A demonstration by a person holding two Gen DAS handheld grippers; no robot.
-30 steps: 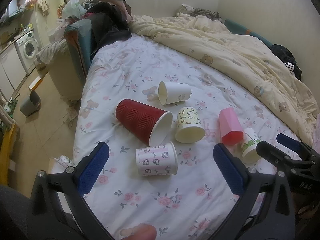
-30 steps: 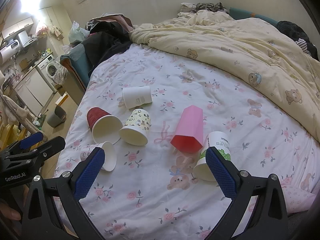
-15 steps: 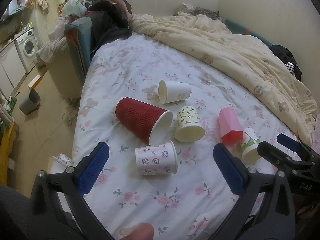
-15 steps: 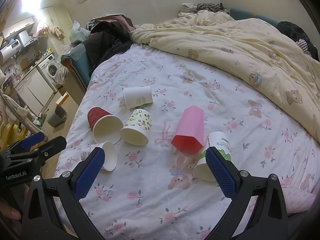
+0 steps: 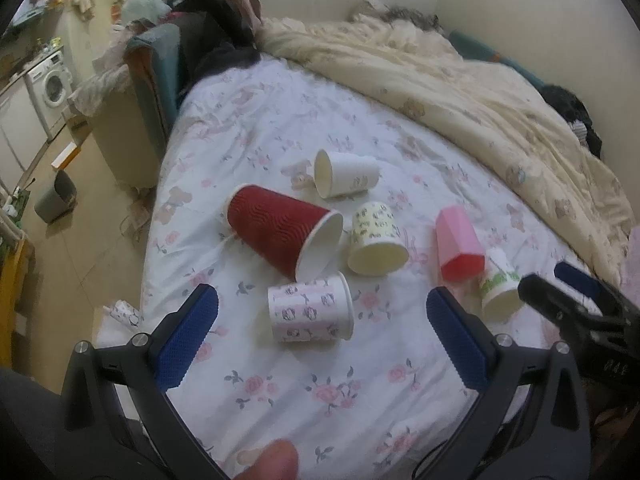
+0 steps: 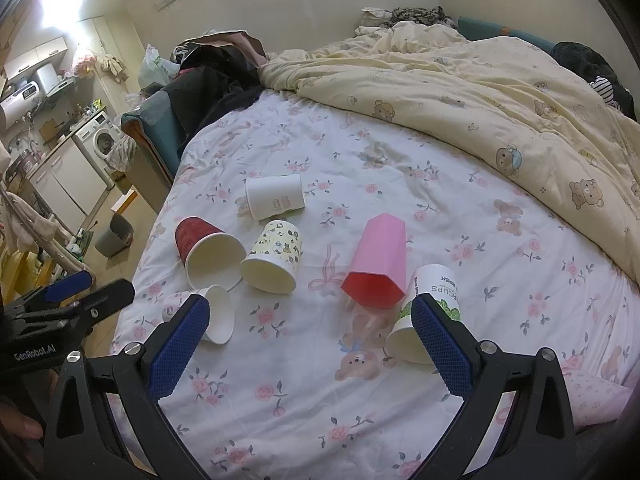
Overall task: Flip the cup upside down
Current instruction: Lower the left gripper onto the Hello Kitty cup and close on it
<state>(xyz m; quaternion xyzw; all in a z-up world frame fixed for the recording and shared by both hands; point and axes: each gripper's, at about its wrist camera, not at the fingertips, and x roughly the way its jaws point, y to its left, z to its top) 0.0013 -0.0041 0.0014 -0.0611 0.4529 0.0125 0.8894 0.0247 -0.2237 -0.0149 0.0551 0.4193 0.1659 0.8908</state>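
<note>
Six cups on the bed (image 6: 400, 152), all lying on their sides, none flipped yet. Which one is the target isn't stated.

Nearest the left gripper (image 5: 322, 330): the pink-striped cup (image 5: 310, 307), dead ahead between its blue pads, just beyond the tips. Long axis runs crosswise to the gripper's forward line, rim to the right, base to the left. So the jaws would close along its length, not across the wall; my read is the gripper needs a wrist turn before closing.

Nearest the right gripper (image 6: 310, 344): the green-print cup (image 6: 430, 312), partly hidden behind its right pad, mouth toward the camera, base away — axis roughly along the gripper's approach. Touching or just beside the pink plastic cup (image 6: 378, 260), which also opens toward the camera.

Further out: red ribbed cup (image 5: 280, 234), rim just beside the striped one; yellow cartoon cup (image 5: 376, 240); plain white cup (image 5: 346, 174) farthest back.

Both grippers wide, holding nothing, hovering over the near edge of the bed. Paper cups are light and the sheet is soft — likely to roll or crush under a hard pinch.
</note>
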